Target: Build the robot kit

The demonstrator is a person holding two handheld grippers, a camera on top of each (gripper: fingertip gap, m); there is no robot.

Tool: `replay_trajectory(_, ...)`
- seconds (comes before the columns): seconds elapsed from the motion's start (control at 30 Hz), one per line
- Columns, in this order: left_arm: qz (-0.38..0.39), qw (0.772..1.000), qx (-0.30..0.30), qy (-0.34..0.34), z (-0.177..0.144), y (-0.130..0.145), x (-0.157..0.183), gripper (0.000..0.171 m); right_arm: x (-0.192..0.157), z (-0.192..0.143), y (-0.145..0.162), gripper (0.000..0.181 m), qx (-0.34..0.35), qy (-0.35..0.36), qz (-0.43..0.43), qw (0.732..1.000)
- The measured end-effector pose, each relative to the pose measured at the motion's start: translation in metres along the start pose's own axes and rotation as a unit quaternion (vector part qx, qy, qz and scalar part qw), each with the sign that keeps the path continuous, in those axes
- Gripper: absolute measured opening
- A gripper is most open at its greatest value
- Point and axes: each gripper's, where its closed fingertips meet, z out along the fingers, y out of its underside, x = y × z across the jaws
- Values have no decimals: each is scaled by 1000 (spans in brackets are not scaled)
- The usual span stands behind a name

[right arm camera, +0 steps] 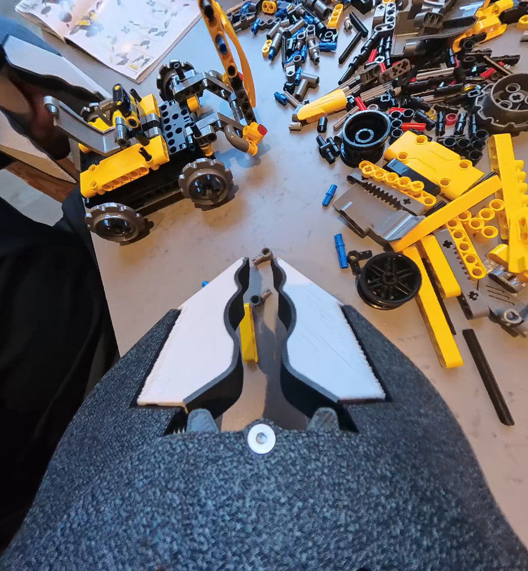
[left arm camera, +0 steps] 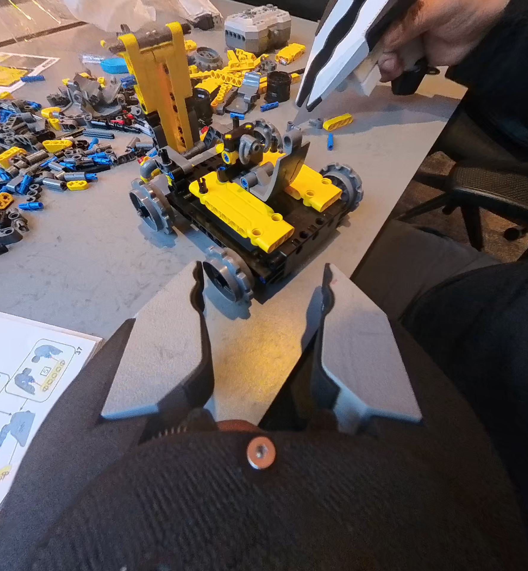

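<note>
A half-built yellow and black brick vehicle (left arm camera: 244,197) with grey toothed wheels and an upright yellow arm stands on the grey table (left arm camera: 86,272). My left gripper (left arm camera: 262,272) is wide open and empty, with its tips just short of the vehicle's near wheel. My right gripper (right arm camera: 261,262) hovers over the table to the right of the vehicle (right arm camera: 151,148), jaws a narrow gap apart and holding nothing. A small grey connector (right arm camera: 264,255) lies at its tips. Another grey connector (right arm camera: 259,298) and a short yellow beam (right arm camera: 248,333) lie under it. The right gripper also shows in the left wrist view (left arm camera: 306,105), held by a hand.
Several loose yellow, black, grey and blue parts (left arm camera: 40,154) are heaped behind and left of the vehicle, and spread to the right (right arm camera: 426,123). An open instruction booklet (left arm camera: 18,386) lies at the front left. A black wheel (right arm camera: 389,279) lies near the right gripper. An office chair (left arm camera: 497,191) stands past the table's edge. The gap from one gripper's tips to the other's is roughly 20 cm.
</note>
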Motion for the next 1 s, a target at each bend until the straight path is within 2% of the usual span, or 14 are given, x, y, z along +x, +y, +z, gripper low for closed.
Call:
replay_trajectory(0.47, 1, 1000, 22, 6, -2, -2, 1, 73, 9, -13, -11, 12, 76, 25, 26, 996)
replay_trajectory(1.0, -4, 1000, 30, 8, -3, -4, 0, 72, 10, -6, -5, 12, 62, 28, 21, 997)
